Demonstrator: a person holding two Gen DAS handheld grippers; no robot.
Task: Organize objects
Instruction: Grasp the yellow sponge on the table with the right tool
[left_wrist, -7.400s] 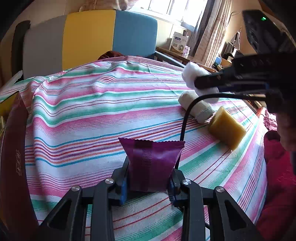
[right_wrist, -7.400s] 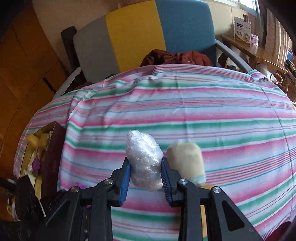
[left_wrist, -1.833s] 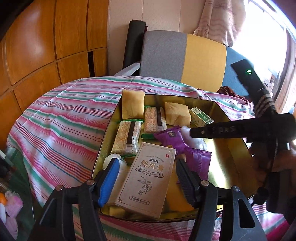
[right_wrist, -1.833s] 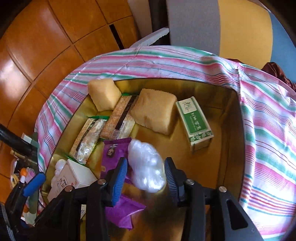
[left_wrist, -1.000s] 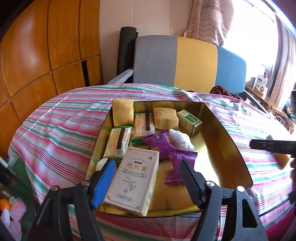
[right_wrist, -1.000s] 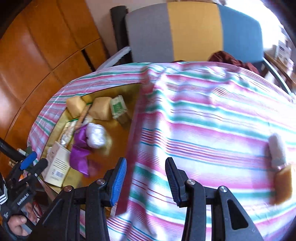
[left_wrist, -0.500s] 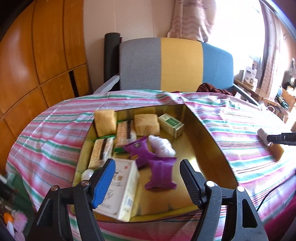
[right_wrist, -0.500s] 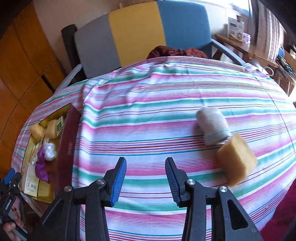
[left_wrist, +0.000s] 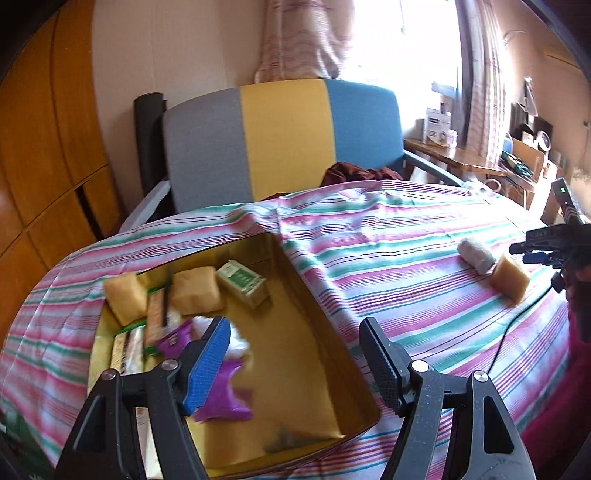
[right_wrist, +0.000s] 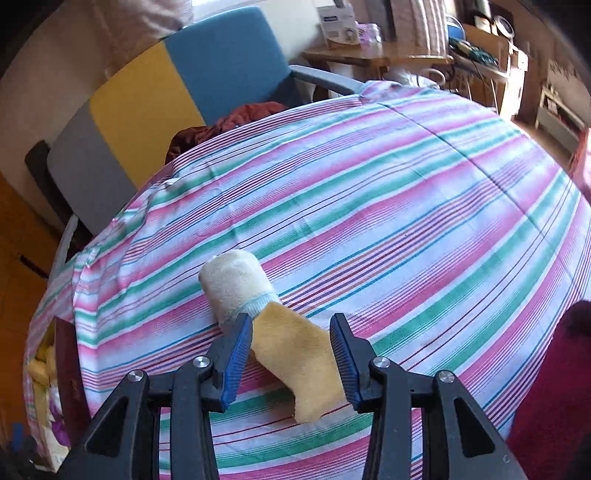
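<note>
Fingers (right_wrist: 236, 354) of right gripper (right_wrist: 291, 356) straddle yellow sponge (right_wrist: 299, 365) — not touching.

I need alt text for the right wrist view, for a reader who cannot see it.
The open right gripper straddles a yellow sponge block on a striped tablecloth. A cream cloth roll lies just behind it, and a grey, yellow and blue chair stands beyond the table.

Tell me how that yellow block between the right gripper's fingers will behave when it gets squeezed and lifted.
The yellow block looks like porous sponge, so it will probably compress under the right gripper and feel light. Its flat faces make rolling unlikely. The rolled cloth lies against its far end and might get nudged.
</note>
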